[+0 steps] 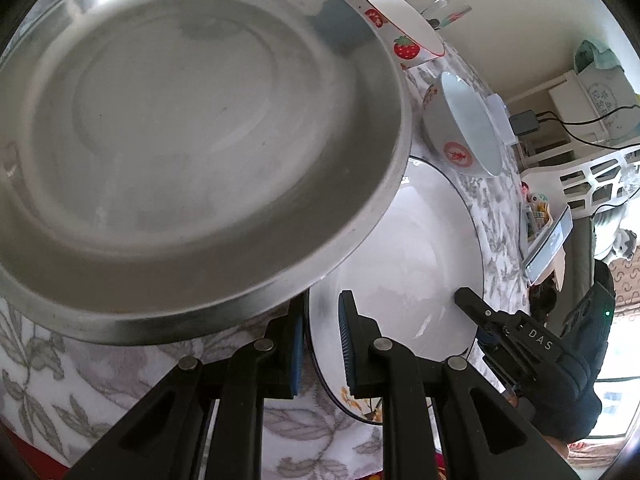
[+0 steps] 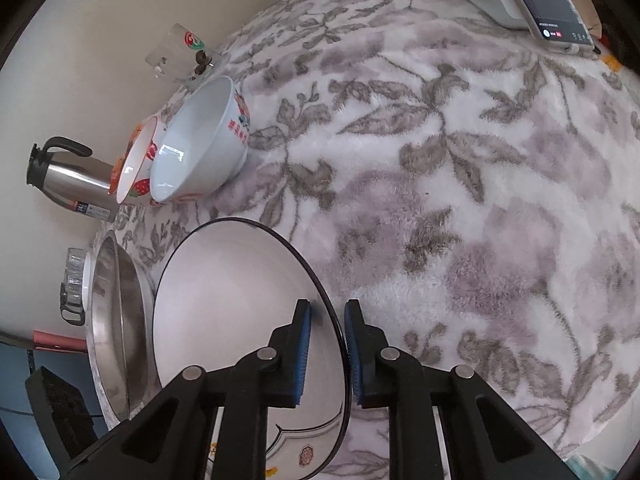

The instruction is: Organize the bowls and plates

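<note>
A steel plate (image 1: pixel 192 140) fills the left wrist view; it also shows at the left of the right wrist view (image 2: pixel 116 328). A white plate with a dark rim (image 1: pixel 412 264) lies beside it on the floral cloth. My left gripper (image 1: pixel 320 336) is open, its jaws astride the white plate's near rim. My right gripper (image 2: pixel 326 344) is open too, with the white plate's rim (image 2: pixel 240 320) between its pads; it shows in the left wrist view (image 1: pixel 468 300). A strawberry bowl (image 1: pixel 396 28) and a white bowl with red print (image 1: pixel 464 128) stand farther back, also seen together in the right wrist view (image 2: pixel 200 144).
The floral cloth (image 2: pixel 440 200) covers the table. A steel thermos (image 2: pixel 72 176), a glass jar (image 2: pixel 74 284) and clear glasses (image 2: pixel 180 56) stand by the wall. A phone on a stand (image 2: pixel 536 0) is at the far edge.
</note>
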Tool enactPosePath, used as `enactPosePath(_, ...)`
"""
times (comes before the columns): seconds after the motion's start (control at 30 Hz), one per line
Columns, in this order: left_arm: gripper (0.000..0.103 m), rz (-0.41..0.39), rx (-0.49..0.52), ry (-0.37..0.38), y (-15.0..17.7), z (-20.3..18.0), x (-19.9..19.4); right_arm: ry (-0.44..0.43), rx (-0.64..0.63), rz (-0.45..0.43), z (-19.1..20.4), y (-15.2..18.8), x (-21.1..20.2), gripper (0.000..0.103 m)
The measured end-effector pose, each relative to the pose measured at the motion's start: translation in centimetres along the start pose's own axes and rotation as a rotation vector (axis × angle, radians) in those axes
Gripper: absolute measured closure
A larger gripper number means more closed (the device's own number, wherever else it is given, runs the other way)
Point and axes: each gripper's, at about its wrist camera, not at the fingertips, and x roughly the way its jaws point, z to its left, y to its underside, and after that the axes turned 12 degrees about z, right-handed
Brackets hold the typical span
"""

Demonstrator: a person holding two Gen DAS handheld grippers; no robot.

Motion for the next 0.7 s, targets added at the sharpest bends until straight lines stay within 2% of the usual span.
enactPosePath(0.1,0.086,-0.001,0.014,-0.018,0.0,-0.3,0.2,-0.016,0.012,-0.001,-0.3,0.1,-0.1,0.084)
enactPosePath(0.2,0.086,-0.009,0.038,-0.051,0.0,-0.7,0.1,0.015,-0.019,-0.003,-0.2,0.0,-0.2,0.085)
enactPosePath(0.33,0.086,-0.046,0.082,-0.078,0.2,-1.6,-0.7,0.001,-0.019,-0.022,-0.1,0.0,-1.0,0.092)
enactPosePath(0.47,0.085,-0.089,0.143,-0.075,0.6,-2.7,-2.0,0.009,-0.04,-0.064,0.3,0.0,-2.4,0.092)
enactPosePath(0.7,0.084,-0.091,0.155,-0.049,0.7,-3.1,-2.4,-0.008,-0.016,-0.068,-0.4,0.1,-3.0,0.092)
